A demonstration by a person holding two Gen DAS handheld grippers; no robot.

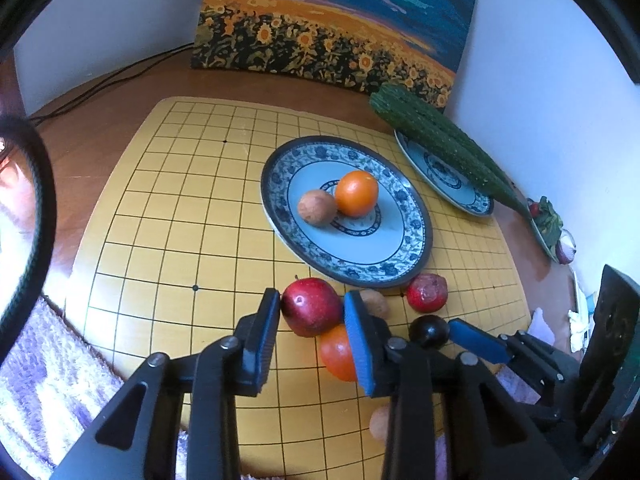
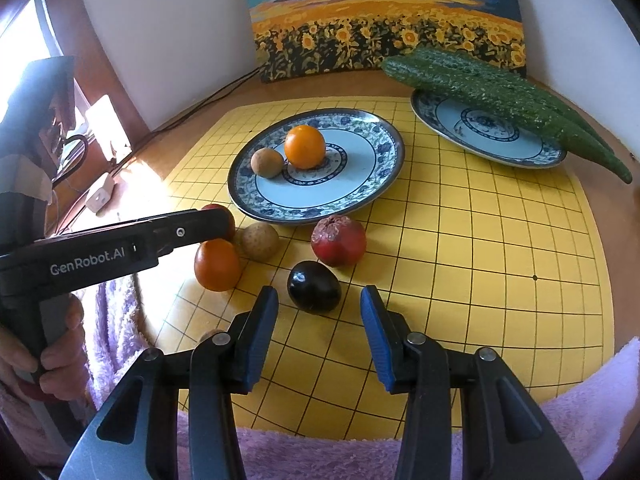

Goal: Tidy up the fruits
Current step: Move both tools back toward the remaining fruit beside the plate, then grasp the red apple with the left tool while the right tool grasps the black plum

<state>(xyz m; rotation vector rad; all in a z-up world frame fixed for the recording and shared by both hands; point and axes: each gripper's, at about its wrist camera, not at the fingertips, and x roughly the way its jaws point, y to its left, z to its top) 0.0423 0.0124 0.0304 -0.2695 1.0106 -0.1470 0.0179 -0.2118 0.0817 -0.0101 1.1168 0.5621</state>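
Nearest in the left wrist view, the left hand-held gripper (image 1: pixel 312 306) has its pads against both flanks of the red apple (image 1: pixel 311 307), so I read it as clenched on the apple, which sits on the yellow grid board (image 1: pixel 168 216) at about 6 o'clock from the near plate (image 1: pixel 416 224). The apple looks firm, smooth and fairly heavy (a waxy skin could slip), so a hold across its widest part seems best.

In the right wrist view, the right hand-held gripper (image 2: pixel 319 300) stands released, its jaws either side of the dark plum (image 2: pixel 314 286) without touching it. The plum is probably softer and glossy; it wants a gentle squeeze at its middle.

Just beyond lie a loose orange (image 2: pixel 217 265), a brown fruit (image 2: pixel 260 241) and a wrinkled red fruit (image 2: pixel 339 241), all near the plate's 6 o'clock rim. On the plate, an orange (image 2: pixel 305 147) touches a small brown fruit (image 2: pixel 267 163) at its 8 o'clock.

Farther off, at 2 o'clock, cucumbers (image 2: pixel 500 90) overhang a second plate (image 2: pixel 520 156).
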